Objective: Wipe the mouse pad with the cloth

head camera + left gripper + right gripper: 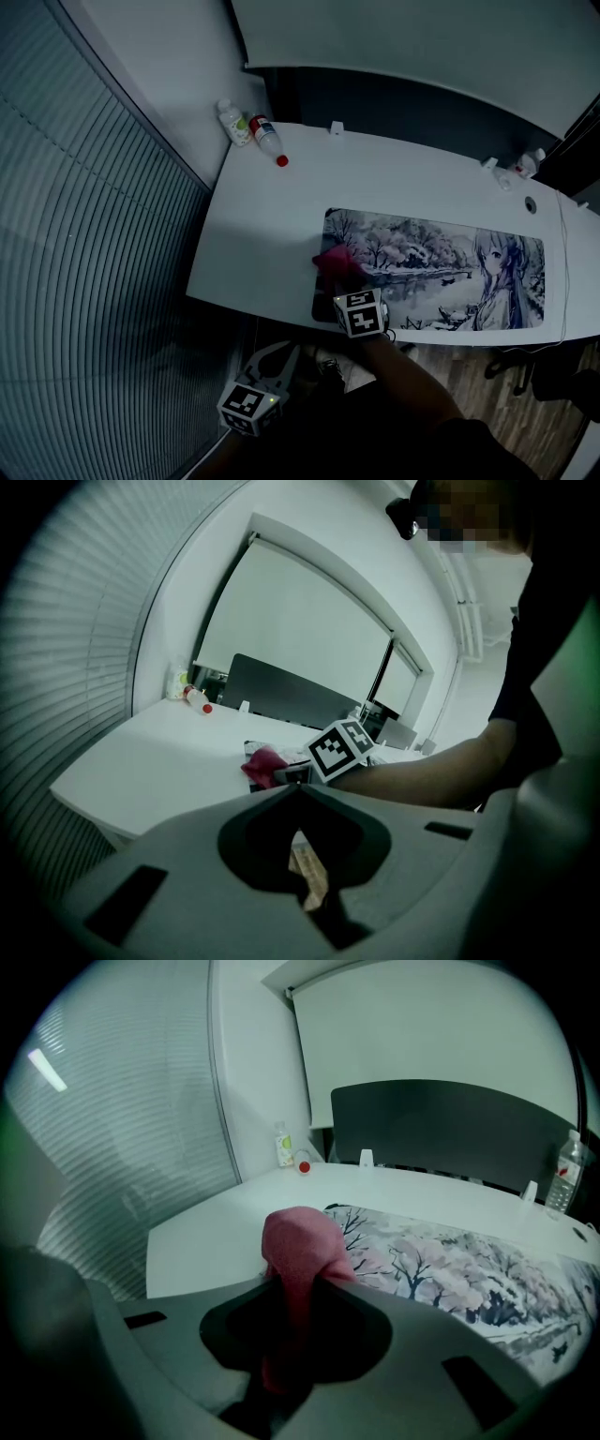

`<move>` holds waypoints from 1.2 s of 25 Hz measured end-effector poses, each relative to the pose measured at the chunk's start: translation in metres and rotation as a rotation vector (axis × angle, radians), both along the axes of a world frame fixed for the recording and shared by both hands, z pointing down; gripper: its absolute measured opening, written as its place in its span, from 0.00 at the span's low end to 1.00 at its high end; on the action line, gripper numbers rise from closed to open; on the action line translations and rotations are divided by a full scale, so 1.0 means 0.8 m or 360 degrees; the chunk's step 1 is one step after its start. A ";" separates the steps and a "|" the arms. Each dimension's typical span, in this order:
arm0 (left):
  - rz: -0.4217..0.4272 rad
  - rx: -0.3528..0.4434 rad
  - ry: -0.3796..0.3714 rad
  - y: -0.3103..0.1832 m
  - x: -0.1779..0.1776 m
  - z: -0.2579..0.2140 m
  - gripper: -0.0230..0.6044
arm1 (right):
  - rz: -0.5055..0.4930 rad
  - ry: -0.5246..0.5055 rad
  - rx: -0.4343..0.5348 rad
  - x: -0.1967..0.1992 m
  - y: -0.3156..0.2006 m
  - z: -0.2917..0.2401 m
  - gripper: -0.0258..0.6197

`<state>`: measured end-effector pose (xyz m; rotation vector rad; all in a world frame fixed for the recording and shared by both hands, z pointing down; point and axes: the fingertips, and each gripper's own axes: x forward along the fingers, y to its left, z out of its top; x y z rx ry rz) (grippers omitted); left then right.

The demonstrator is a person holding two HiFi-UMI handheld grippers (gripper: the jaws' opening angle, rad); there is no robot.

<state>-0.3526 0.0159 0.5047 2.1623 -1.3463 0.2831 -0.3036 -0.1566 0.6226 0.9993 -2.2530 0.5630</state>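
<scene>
A long mouse pad (pixel 441 262) printed with trees and a drawn figure lies on the white desk (pixel 262 234). My right gripper (pixel 343 283) is shut on a pink cloth (pixel 337 264), which rests at the pad's near left corner. In the right gripper view the cloth (pixel 300 1241) bulges up from between the jaws of that gripper (pixel 298 1281), and the pad (pixel 450 1260) stretches off to the right. My left gripper (pixel 284 354) hangs below the desk's front edge, off the table, its jaws meeting at the tip (pixel 298 789) with nothing held. It sees the cloth (pixel 264 764) from the side.
Two small bottles (pixel 234 122) (pixel 265 136) and a red cap (pixel 282 161) sit at the desk's back left corner. A water bottle (pixel 562 1180) stands at the far right. Window blinds (pixel 94 281) run along the left; a dark partition (pixel 422 112) backs the desk.
</scene>
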 end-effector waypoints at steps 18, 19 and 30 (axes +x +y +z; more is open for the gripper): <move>-0.0007 -0.0028 0.0001 -0.026 0.003 0.013 0.05 | 0.0161 -0.0056 0.0021 0.016 -0.108 -0.013 0.17; -0.0008 -0.0028 -0.0002 -0.027 0.002 0.015 0.04 | 0.0158 -0.0045 0.0012 0.015 -0.111 -0.008 0.17; 0.0038 -0.0060 0.0020 -0.042 0.022 0.012 0.05 | 0.0153 0.0035 0.0018 0.035 -0.124 0.006 0.17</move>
